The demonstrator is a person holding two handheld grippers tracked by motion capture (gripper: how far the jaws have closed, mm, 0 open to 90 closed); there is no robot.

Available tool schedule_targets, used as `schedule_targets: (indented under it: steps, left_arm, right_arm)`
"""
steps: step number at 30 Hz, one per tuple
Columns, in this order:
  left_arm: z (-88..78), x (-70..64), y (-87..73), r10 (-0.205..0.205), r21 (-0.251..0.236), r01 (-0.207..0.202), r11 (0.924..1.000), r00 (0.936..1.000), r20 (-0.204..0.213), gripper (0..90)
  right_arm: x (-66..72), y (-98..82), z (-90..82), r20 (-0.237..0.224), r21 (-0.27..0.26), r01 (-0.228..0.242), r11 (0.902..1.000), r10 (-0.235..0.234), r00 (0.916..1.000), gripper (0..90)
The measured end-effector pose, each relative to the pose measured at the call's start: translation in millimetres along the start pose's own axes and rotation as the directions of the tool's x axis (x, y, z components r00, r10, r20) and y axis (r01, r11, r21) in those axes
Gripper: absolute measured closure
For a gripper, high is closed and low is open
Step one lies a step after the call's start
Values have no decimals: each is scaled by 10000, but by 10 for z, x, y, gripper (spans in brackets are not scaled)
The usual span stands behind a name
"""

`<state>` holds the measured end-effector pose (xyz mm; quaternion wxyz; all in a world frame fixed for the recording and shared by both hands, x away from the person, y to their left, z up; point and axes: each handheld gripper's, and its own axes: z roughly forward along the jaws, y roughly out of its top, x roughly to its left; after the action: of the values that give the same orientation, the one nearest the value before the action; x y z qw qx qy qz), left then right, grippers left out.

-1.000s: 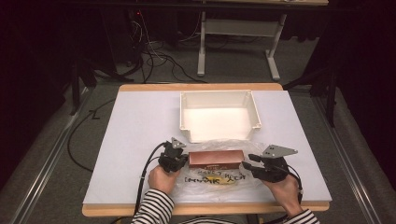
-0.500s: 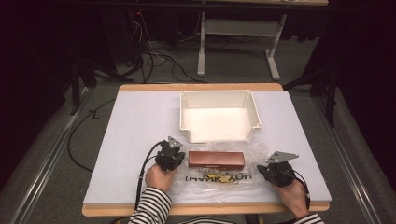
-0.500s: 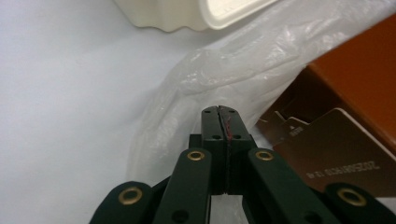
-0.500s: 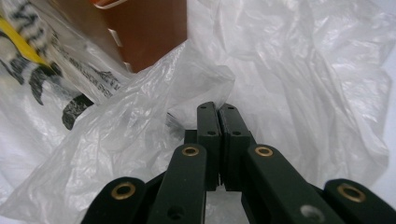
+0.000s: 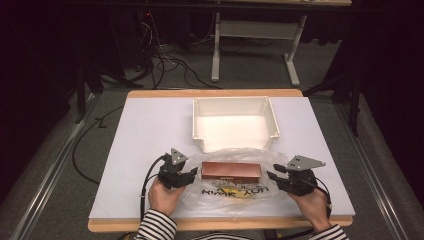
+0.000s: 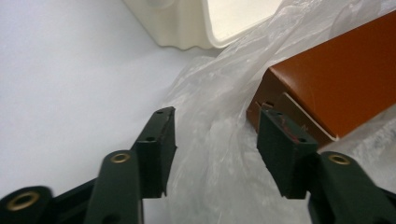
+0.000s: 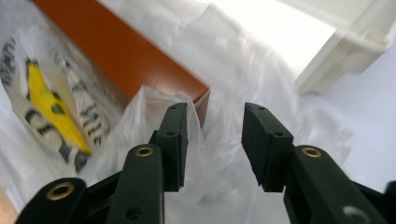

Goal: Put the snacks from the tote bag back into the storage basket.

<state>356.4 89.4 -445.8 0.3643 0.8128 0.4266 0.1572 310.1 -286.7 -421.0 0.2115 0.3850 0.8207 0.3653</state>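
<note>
Both tools gape, jaws just opened: left tool (image 6: 212, 144) and right tool (image 7: 212, 140) straddle crumpled plastic bag (image 6: 219, 102), which veils the brown box's (image 7: 116, 51) near ends.

A wood-edged desk (image 5: 150, 130) with a white top carries a white plastic tray (image 5: 235, 102) and a crumpled clear plastic bag (image 5: 220, 197).

The left half of the white table (image 5: 135, 150) lies bare — plenty of room to sweep a hand there. Up the middle, the white bin (image 5: 235, 122) blocks the far side, and the brown box (image 5: 231, 171) on the crumpled plastic bag (image 5: 220, 192) fills the near middle — touching the bin's front wall.
</note>
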Motion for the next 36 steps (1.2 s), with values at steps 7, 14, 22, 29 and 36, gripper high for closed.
schedule_targets:
  steps: [7, 14, 22, 29, 36]
  left_arm:
    - [-76, -38, -147, -181, 57, 180, 9998, 9997, 170, 411]
    - [72, -40, -234, -206, 512, 201, 9985, 9997, 104, 505]
    - [120, -26, -288, 260, 531, -252, 9983, 9996, -141, 665]
    - [127, 16, -313, 388, 297, -382, 9988, 9990, -199, 693]
    - [128, 44, -303, 281, 302, -270, 9992, 9989, -364, 644]
  right_arm:
    - [-40, 200, 39, 258, -284, 90, 9996, -83, 9996, 535]
    - [-122, 183, 352, 138, 709, -256, 9972, 247, 9996, 562]
    - [-155, -43, 513, 43, 1693, -148, 9855, 143, 9999, 800]
    - [-267, -332, 398, 526, 1442, -367, 9889, 294, 9982, 811]
    - [-303, -415, 298, 797, 1397, -340, 9896, 230, 9966, 780]
